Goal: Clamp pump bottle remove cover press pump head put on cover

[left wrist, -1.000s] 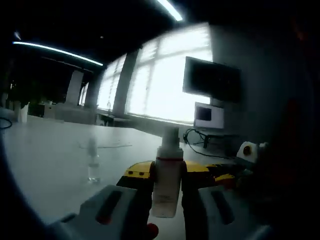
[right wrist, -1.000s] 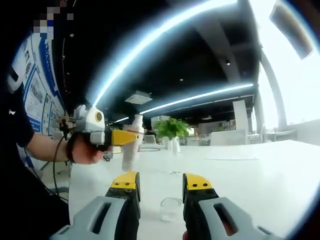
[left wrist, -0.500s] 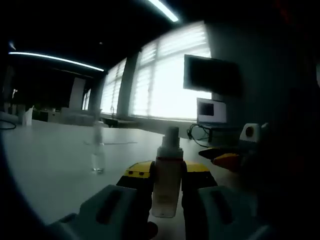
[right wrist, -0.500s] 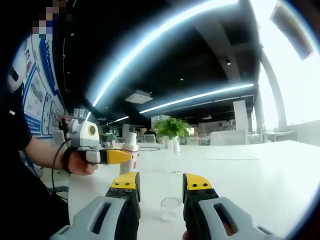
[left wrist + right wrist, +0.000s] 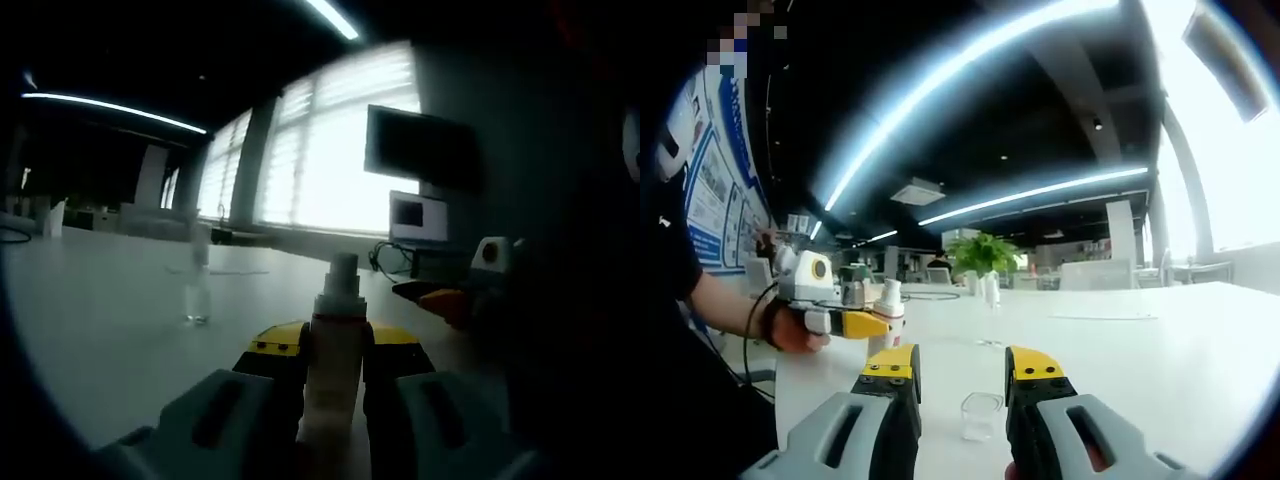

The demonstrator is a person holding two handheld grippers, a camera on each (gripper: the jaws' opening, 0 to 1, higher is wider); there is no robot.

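1 pump bottle (image 5: pixel 333 355) clamped in left tool (image 5: pixel 334 372)

The white pump bottle (image 5: pixel 333 352) stood upright, clamped between yellow-tipped jaws, its pump head (image 5: pixel 341 277) bare; its clear cover (image 5: pixel 981 414) sat on the white table (image 5: pixel 1160 350), well apart from the bottle

I see the pump bottle (image 5: pixel 333 345) upright between my left gripper (image 5: pixel 334 352) fingers (image 5: pixel 275 345); the cover (image 5: pixel 981 415) sits on the worktop (image 5: pixel 1140 340) between the right gripper (image 5: pixel 964 368) fingers.
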